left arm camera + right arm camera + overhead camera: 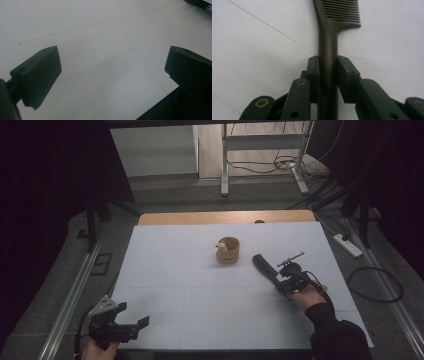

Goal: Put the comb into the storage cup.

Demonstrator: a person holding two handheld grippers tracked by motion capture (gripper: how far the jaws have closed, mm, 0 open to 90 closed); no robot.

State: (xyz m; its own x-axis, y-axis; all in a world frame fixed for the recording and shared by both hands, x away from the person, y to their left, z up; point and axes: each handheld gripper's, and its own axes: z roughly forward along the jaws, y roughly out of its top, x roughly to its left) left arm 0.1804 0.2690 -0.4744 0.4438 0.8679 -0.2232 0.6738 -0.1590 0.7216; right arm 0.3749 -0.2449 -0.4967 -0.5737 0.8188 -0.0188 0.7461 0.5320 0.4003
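Clamping the comb [328, 50] by its handle, the right hand-held gripper [328, 72] points its toothed end straight ahead.

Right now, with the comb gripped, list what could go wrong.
1. The right gripper holds the comb by its slim handle, far from the teeth; it may pivot or slip.
2. The wooden cup stands close by; a swinging comb could tip it.
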